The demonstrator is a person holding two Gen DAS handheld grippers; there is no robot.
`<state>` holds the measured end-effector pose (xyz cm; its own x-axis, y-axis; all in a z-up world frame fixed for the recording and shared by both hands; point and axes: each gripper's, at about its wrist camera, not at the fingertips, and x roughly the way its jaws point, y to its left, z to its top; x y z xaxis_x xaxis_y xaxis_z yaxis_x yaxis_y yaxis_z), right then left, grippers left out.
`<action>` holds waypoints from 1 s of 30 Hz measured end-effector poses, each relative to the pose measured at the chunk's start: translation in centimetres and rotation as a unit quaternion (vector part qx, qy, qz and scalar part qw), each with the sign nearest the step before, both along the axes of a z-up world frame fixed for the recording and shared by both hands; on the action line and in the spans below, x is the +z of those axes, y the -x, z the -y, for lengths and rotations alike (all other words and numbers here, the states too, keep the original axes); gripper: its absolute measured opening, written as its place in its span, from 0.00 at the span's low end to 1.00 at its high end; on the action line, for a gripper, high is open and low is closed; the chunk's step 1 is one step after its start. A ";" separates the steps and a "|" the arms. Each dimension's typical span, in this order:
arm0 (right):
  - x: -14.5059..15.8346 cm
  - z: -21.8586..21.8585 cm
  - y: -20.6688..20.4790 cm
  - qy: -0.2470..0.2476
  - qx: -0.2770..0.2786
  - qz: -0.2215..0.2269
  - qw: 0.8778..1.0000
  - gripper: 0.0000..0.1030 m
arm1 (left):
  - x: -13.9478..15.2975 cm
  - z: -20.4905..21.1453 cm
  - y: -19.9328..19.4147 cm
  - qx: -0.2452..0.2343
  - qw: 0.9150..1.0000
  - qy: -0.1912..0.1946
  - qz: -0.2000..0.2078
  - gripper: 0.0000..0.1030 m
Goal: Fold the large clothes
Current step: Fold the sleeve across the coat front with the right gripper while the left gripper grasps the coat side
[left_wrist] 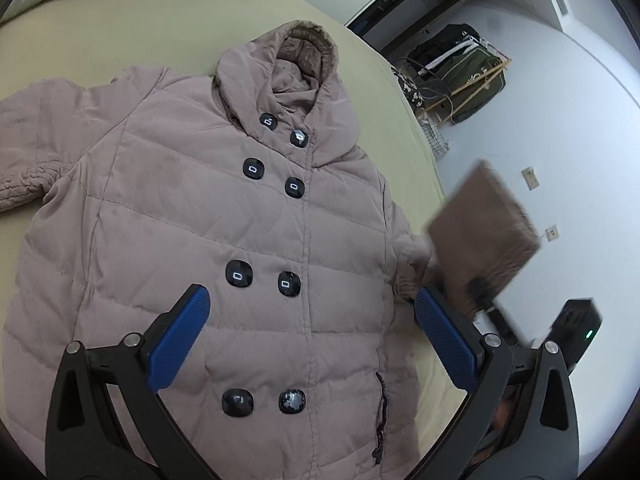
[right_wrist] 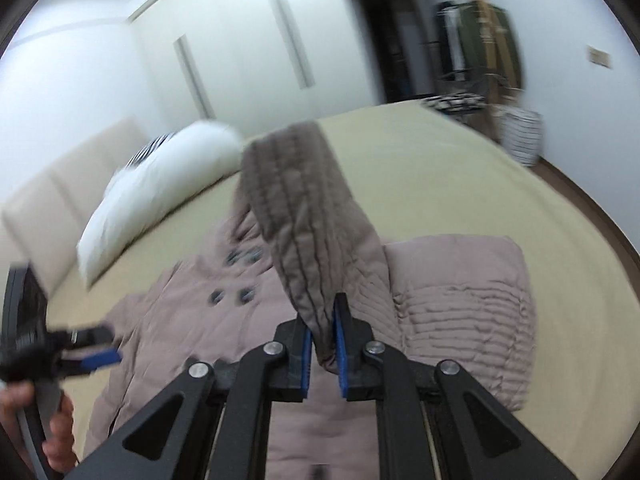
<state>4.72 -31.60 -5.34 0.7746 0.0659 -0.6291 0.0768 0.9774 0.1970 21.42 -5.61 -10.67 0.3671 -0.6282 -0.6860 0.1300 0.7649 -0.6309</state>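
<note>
A dusty-pink quilted hooded coat [left_wrist: 208, 216] with black buttons lies face up on the bed, hood at the far end; it also shows in the right wrist view [right_wrist: 180, 312]. My left gripper [left_wrist: 312, 316] is open and empty, hovering above the coat's lower front. My right gripper [right_wrist: 322, 320] is shut on the brown ribbed cuff [right_wrist: 308, 216] of the coat's sleeve and holds it lifted above the bed. That lifted cuff [left_wrist: 484, 232] shows blurred at the right in the left wrist view. The sleeve [right_wrist: 460, 304] lies bunched beside the coat body.
The bed sheet [left_wrist: 120, 32] is beige. A white pillow [right_wrist: 160, 192] lies at the headboard. A rack with dark clothes [left_wrist: 464, 68] and a striped basket [right_wrist: 520, 132] stand by the wall beyond the bed. The left gripper [right_wrist: 96, 360] shows in the right view.
</note>
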 end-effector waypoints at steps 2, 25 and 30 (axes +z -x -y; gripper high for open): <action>-2.0 -2.2 -0.6 0.001 0.025 -0.029 0.999 0.12 | -0.9 -0.9 -0.9 0.005 1.000 0.019 -0.018 1.00; -6.8 0.9 7.0 -0.188 -0.031 -0.073 0.979 0.90 | -9.6 5.7 -4.9 -0.045 0.987 0.002 -0.156 0.40; -6.8 3.0 6.7 -0.236 -0.060 -0.058 0.968 0.90 | -9.0 2.6 -5.3 -0.032 0.987 0.034 -0.153 0.17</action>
